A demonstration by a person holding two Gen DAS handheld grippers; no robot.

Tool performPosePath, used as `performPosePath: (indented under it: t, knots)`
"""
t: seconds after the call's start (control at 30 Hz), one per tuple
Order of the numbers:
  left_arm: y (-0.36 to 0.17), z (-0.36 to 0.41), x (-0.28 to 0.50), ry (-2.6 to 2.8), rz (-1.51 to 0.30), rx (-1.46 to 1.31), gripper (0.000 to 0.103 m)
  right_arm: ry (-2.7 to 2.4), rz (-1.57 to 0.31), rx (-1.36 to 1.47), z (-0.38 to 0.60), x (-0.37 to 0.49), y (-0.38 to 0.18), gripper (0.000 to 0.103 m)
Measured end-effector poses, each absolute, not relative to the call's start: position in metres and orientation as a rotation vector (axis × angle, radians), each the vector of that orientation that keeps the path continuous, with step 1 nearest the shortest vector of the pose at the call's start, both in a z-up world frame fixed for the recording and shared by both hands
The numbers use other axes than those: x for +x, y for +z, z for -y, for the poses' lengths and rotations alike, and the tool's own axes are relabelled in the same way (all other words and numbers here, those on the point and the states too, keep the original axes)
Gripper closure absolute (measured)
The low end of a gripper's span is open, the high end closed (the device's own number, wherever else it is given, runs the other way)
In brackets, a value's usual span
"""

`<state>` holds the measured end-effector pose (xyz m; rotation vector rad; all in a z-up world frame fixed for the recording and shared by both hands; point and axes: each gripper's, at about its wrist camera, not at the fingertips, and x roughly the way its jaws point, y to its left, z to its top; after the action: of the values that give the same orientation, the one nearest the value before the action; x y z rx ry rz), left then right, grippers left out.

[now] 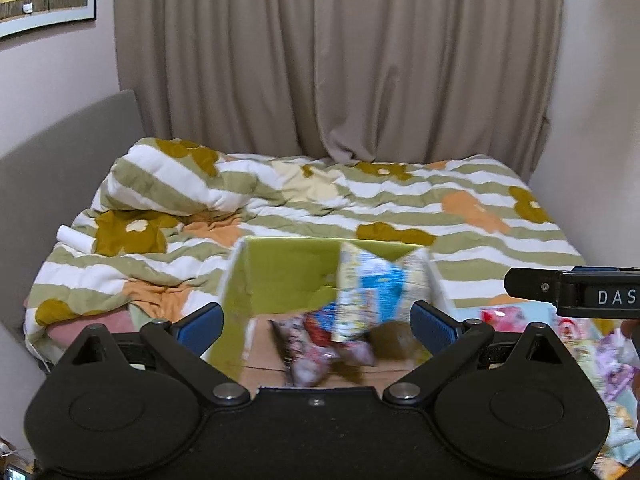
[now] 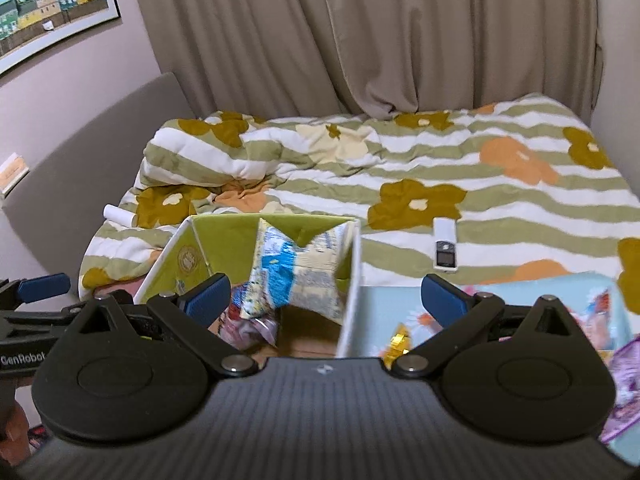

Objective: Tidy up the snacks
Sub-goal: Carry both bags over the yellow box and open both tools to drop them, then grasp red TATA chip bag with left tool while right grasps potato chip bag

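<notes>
Right wrist view shows the green box [image 2: 224,248] on the bed [image 2: 500,200], a blue-and-white snack bag [image 2: 296,276] leaning inside against its right wall. Both the right gripper [image 2: 324,296] and left gripper [image 1: 316,320] are spread wide and empty. Loose packets [image 2: 400,344] lie right of the box; the right gripper should likely pinch one by its edge and lift it clear of the wall.

striped floral duvet [image 2: 480,184] on bed, white remote [image 2: 445,249] on it, beige curtain [image 2: 360,32], framed picture [image 2: 52,12].
</notes>
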<state>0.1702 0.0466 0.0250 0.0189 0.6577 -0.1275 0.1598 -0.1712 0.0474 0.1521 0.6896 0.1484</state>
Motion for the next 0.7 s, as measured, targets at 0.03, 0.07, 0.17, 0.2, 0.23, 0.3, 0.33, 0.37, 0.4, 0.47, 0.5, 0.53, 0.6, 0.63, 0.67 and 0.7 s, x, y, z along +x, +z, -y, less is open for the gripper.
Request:
performPosePath:
  t: [0.03, 0.07, 0.17, 0.2, 0.23, 0.3, 0.33, 0.37, 0.4, 0.47, 0.5, 0.53, 0.6, 0.63, 0.67, 0.7]
  knots:
    - [0.026, -0.040, 0.165, -0.136, -0.656, 0.019, 0.002, 0.140, -0.681, 0.152, 0.179, 0.151, 0.050, 0.000]
    - [0.028, -0.031, 0.159, -0.148, -0.654, 0.021, 0.002, 0.132, -0.674, 0.152, 0.188, 0.143, 0.052, 0.000]
    - [0.031, -0.004, 0.140, -0.183, -0.645, 0.029, 0.002, 0.105, -0.656, 0.150, 0.214, 0.118, 0.057, 0.000]
    - [0.031, 0.003, 0.135, -0.193, -0.642, 0.028, 0.002, 0.094, -0.650, 0.150, 0.224, 0.109, 0.058, 0.000]
    - [0.031, 0.011, 0.130, -0.203, -0.640, 0.026, 0.002, 0.083, -0.645, 0.150, 0.234, 0.102, 0.059, 0.000]
    - [0.028, 0.029, 0.119, -0.234, -0.646, 0.016, 0.002, 0.061, -0.641, 0.150, 0.252, 0.086, 0.060, 0.000]
    - [0.026, 0.037, 0.115, -0.252, -0.654, 0.010, 0.002, 0.052, -0.640, 0.150, 0.261, 0.079, 0.059, 0.000]
    - [0.023, 0.046, 0.110, -0.266, -0.663, 0.006, 0.002, 0.038, -0.639, 0.150, 0.271, 0.072, 0.058, 0.000]
    - [0.019, 0.054, 0.105, -0.281, -0.673, 0.004, 0.002, 0.026, -0.640, 0.150, 0.279, 0.066, 0.057, 0.000]
    - [0.010, 0.069, 0.098, -0.303, -0.701, 0.002, 0.002, -0.001, -0.648, 0.156, 0.297, 0.054, 0.053, 0.000]
    - [0.004, 0.077, 0.095, -0.316, -0.721, -0.001, 0.002, -0.013, -0.655, 0.158, 0.305, 0.048, 0.050, 0.000]
    - [-0.001, 0.084, 0.092, -0.327, -0.740, -0.005, 0.002, -0.026, -0.667, 0.161, 0.314, 0.043, 0.045, 0.000]
    - [-0.015, 0.099, 0.086, -0.351, -0.787, -0.013, 0.002, -0.046, -0.692, 0.171, 0.328, 0.035, 0.034, 0.000]
    - [-0.023, 0.106, 0.084, -0.362, -0.815, -0.018, 0.002, -0.057, -0.710, 0.178, 0.337, 0.031, 0.027, 0.000]
    - [-0.030, 0.113, 0.082, -0.374, -0.842, -0.024, 0.002, -0.065, -0.725, 0.184, 0.343, 0.029, 0.021, 0.000]
    - [-0.037, 0.119, 0.079, -0.384, -0.867, -0.032, 0.002, -0.075, -0.743, 0.192, 0.349, 0.027, 0.014, 0.000]
